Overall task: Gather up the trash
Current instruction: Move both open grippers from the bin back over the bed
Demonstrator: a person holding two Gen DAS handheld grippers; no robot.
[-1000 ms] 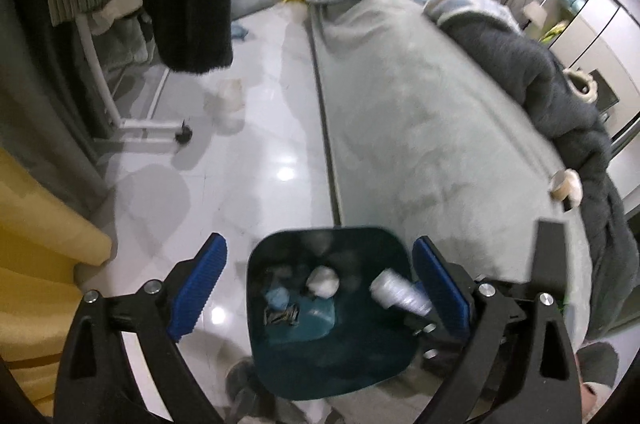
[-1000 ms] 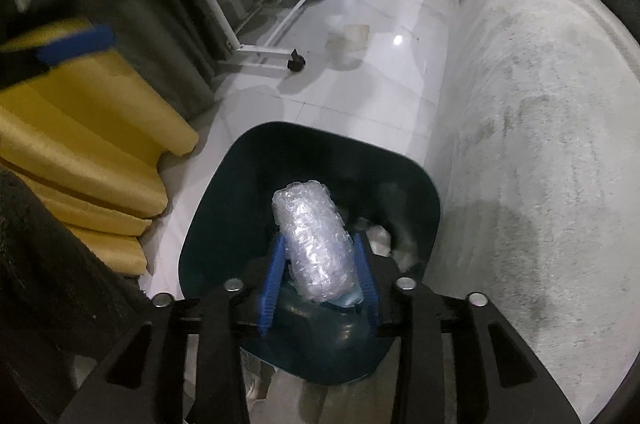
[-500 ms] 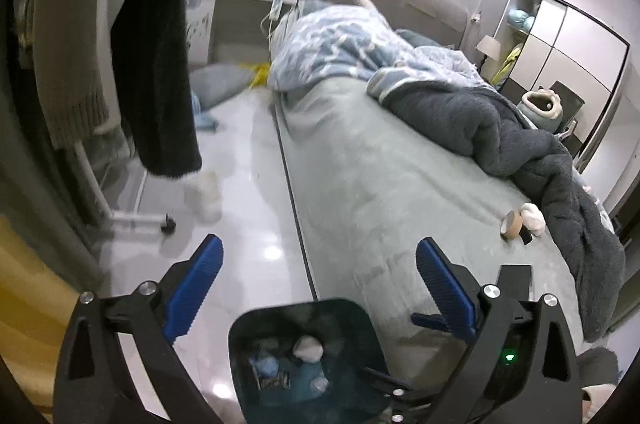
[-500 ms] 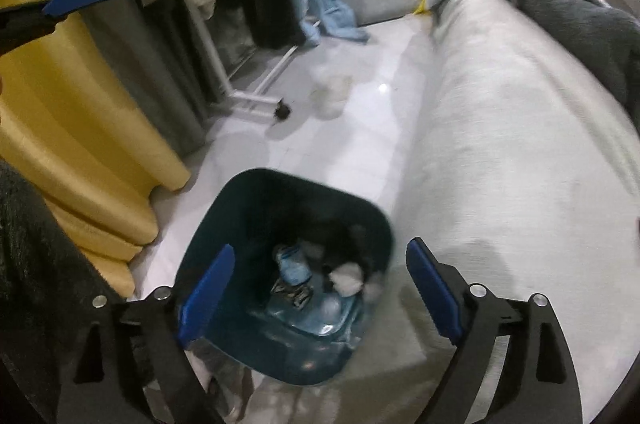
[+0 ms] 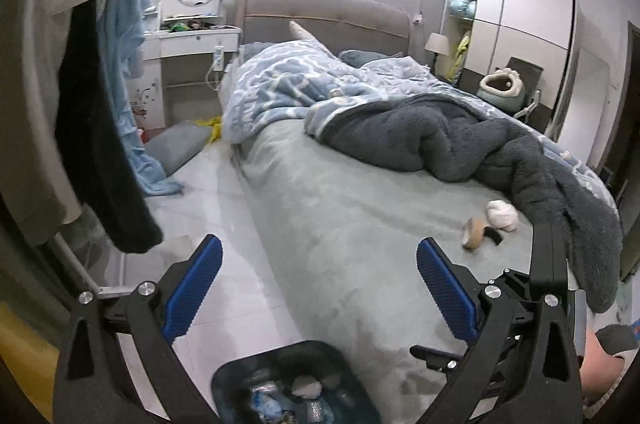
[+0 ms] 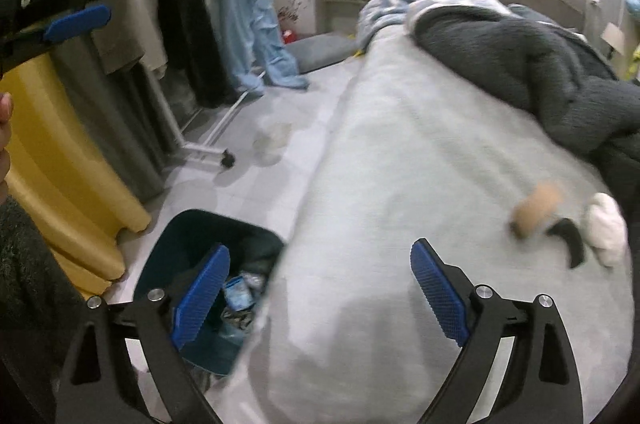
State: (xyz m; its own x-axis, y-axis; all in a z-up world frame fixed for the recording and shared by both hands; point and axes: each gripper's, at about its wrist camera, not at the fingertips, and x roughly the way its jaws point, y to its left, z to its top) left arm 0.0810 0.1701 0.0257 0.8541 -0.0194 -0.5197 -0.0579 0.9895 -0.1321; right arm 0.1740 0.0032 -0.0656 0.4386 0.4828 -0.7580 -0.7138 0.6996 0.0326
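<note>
A dark teal bin [image 5: 280, 349] stands on the floor against the bed's side, with crumpled wrappers and a white wad inside; its wall [image 6: 168, 244] also shows in the right wrist view. On the grey sheet lie a cardboard roll [image 5: 474, 232], a white paper wad [image 5: 502, 216] and a small black piece [image 5: 494, 235]. They show again as the roll [image 6: 536, 210], the wad [image 6: 604, 228] and the black piece [image 6: 568, 238]. My left gripper [image 5: 318, 250] is open and empty above the bin. My right gripper [image 6: 320, 252] is still opening, with nothing between its jaws.
A grey fleece blanket [image 5: 460, 144] and a blue quilt [image 5: 288, 84] cover the far bed. Clothes hang on a wheeled rack [image 6: 208, 144] at left, beside yellow fabric [image 6: 60, 184]. A clear cup [image 6: 272, 142] and a grey pillow [image 5: 180, 146] lie on the floor.
The right gripper let go of a bubble-wrap roll over the bin and opened wide. Both grippers rose and tilted up, so the bin slid low and the bed came into view.
</note>
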